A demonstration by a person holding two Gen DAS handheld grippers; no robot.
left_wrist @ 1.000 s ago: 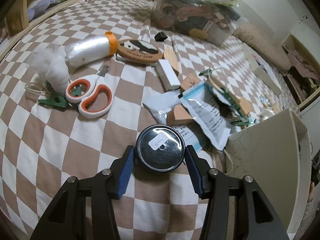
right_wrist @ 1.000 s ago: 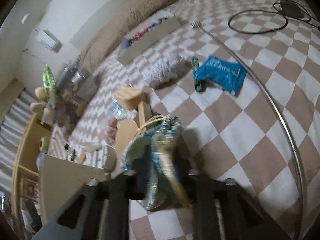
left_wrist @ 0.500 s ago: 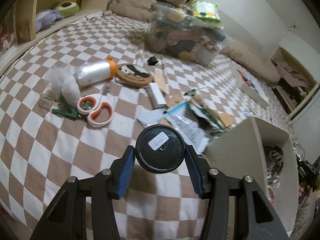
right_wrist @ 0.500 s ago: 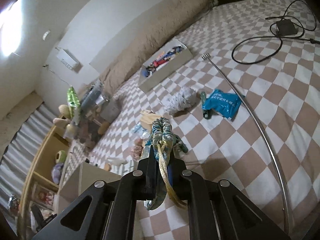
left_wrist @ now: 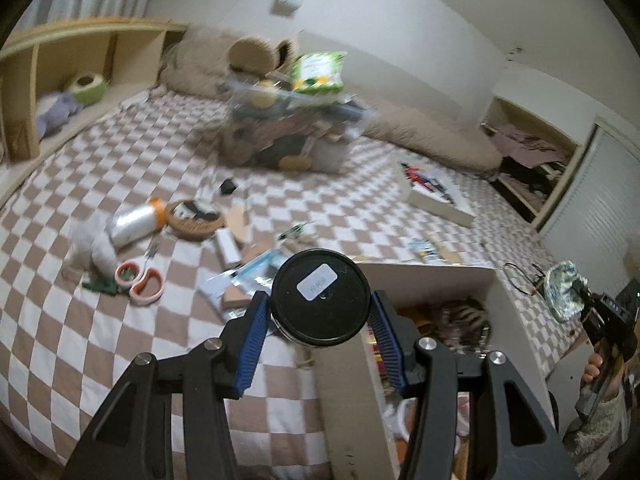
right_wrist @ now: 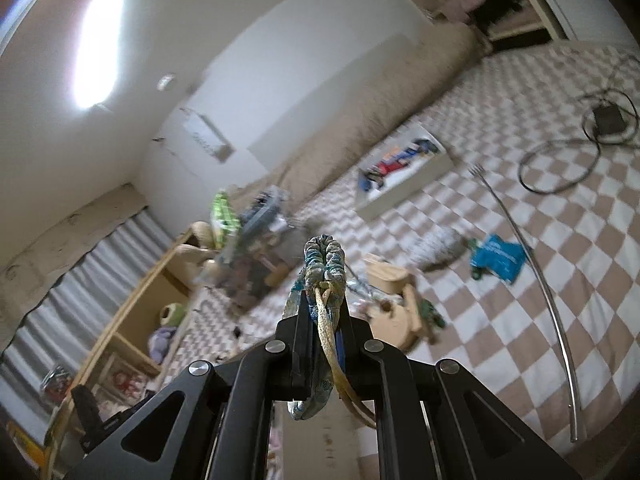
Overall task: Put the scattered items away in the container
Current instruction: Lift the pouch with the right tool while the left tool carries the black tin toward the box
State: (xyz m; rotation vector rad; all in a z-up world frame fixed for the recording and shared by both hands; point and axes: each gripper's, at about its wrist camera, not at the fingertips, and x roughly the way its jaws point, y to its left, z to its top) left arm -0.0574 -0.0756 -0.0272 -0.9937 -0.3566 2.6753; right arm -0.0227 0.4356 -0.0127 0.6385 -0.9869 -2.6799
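Checkered bed (left_wrist: 100, 340); box (left_wrist: 436, 280) left-view only

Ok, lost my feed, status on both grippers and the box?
Left gripper shut on round black-lidded jar. Right gripper shut on blue-green fabric bundle. Open beige box nearby, nothing blocking.

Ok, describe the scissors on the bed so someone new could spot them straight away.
Start at the checkered bedspread and go to its left-hand clutter in the left wrist view, below the silvery bottle with the orange cap. The scissors lie flat beside a white fluffy tuft. They alone have two orange-and-white loop handles.
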